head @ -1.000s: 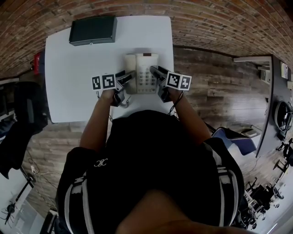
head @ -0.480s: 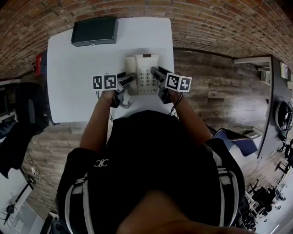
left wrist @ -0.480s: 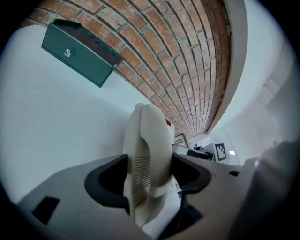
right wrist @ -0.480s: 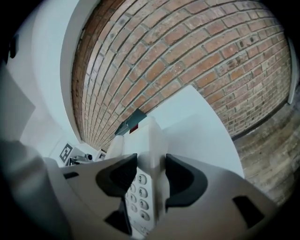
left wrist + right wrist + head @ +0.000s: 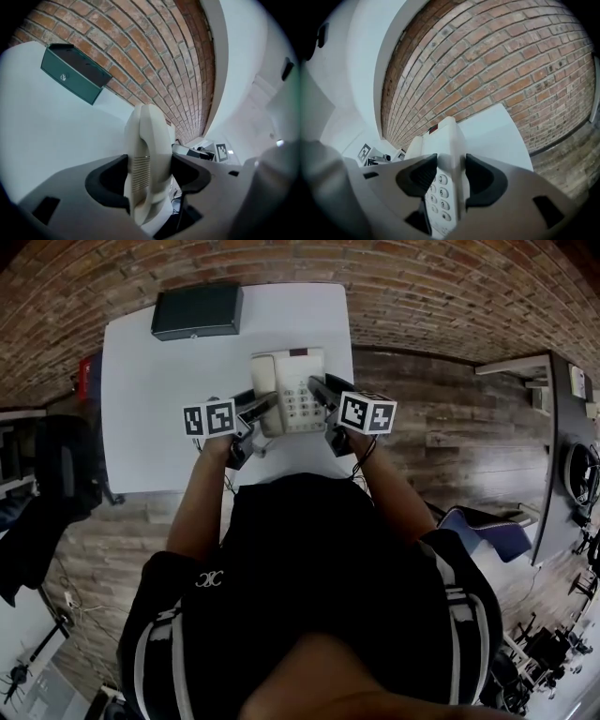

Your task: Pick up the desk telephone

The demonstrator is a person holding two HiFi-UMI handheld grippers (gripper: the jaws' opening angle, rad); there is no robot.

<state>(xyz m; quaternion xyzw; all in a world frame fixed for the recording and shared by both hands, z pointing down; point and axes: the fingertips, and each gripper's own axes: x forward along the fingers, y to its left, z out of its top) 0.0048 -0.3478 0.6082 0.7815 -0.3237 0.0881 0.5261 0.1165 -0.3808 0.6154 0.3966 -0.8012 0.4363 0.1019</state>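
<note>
Rising off the white tabletop point(image 5: 150, 409), the desk telephone point(image 5: 289, 381) seems to hang just clear of it now. The left claw point(image 5: 260, 407) and right claw point(image 5: 319, 390), having just tightened, clench its two sides, so the pickup looks nearly done.

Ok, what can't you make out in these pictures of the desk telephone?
Underside of the desk telephone, and any gap above the table: head view, hidden by its own body.
Near edge of the table: head view, covered by the person.
Front marking on the dark box: too small, head and left gripper views.
</note>
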